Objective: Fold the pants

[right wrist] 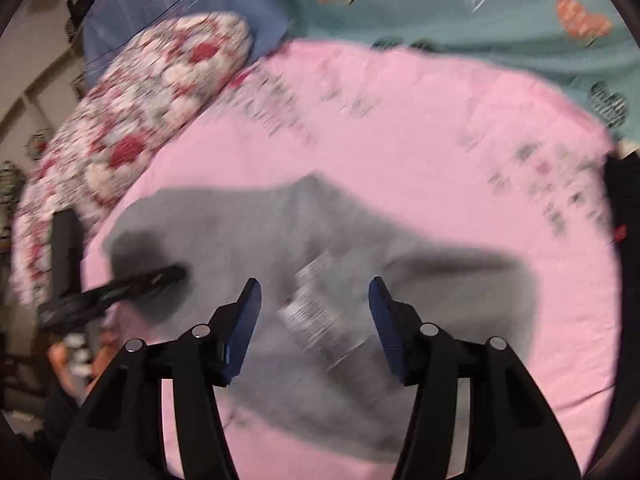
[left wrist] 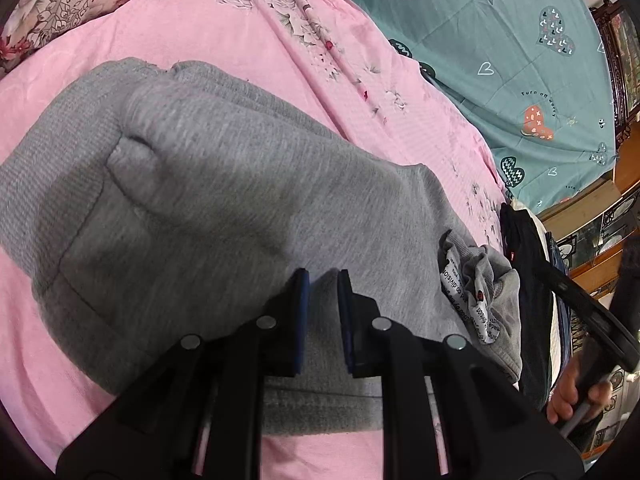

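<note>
Grey sweatpants [left wrist: 224, 208] lie bunched on a pink bedsheet [left wrist: 248, 44]. A white care label [left wrist: 460, 280] shows at the turned-out waistband on the right. My left gripper [left wrist: 323, 276] hovers just over the pants with its jaws nearly together and nothing visibly between them. In the blurred right wrist view the pants [right wrist: 256, 232] lie below my right gripper [right wrist: 315, 286], which is open and empty above the white label [right wrist: 320, 312]. The left gripper [right wrist: 120, 284] shows as a dark shape at the pants' left end.
A red-and-white floral pillow [left wrist: 68, 4] lies at the far left. A teal quilt with hearts [left wrist: 500, 52] covers the far right. Dark folded clothes [left wrist: 528, 280] lie at the sheet's right edge, beside wooden furniture [left wrist: 592, 216].
</note>
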